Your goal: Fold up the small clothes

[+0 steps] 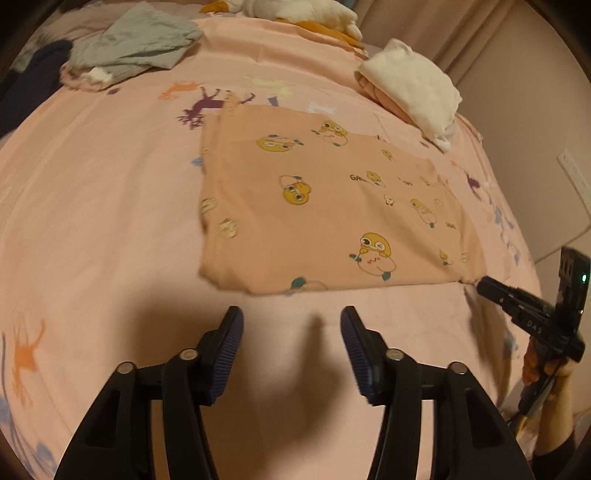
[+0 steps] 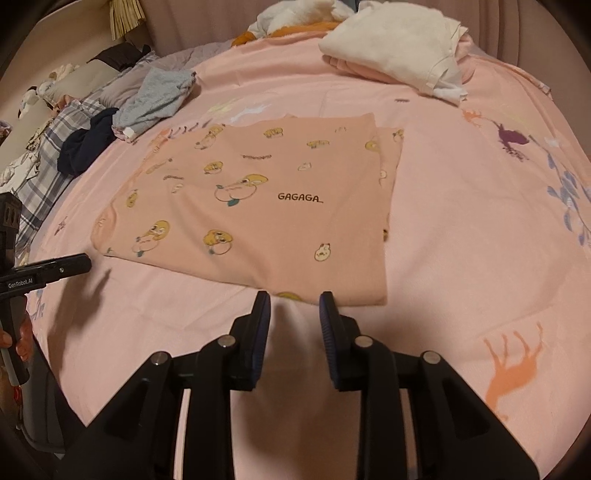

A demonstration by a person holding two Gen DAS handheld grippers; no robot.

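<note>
Bedding in pale pink, a bedsheet (image 2: 461,236) printed with animal shapes, is lying under everything; the peach garment (image 2: 255,210) with yellow cartoon prints (lettered GAGAGA) is lying folded flat in the middle of it, one layer's edge showing past the other along the right side in the right wrist view. Both grippers are hanging over the bare sheet just short of the garment's near edge; the left gripper (image 1: 291,314) is standing with its jaws apart and nothing between them, its blue pads (image 1: 231,354) clear of the cloth; the right gripper (image 2: 295,299) is standing with a narrower gap, also empty, its tips at the garment's near hem, though whether they are touching it cannot be told. A hand (image 1: 543,369) is gripping the right tool's handle at the edge of the left wrist view. Nothing is lying between the grippers and the garment. Beyond it, at the far right, a stack of folded clothes (image 2: 391,48) is sitting, white on top of pink; at the far left a crumpled grey piece (image 1: 136,48) is lying beside a dark navy piece (image 2: 88,144), both well apart from the garment; a plaid cloth (image 2: 48,162) is running along the left edge of the bed; a white and orange plush heap (image 1: 295,11) is resting at the far end.
</note>
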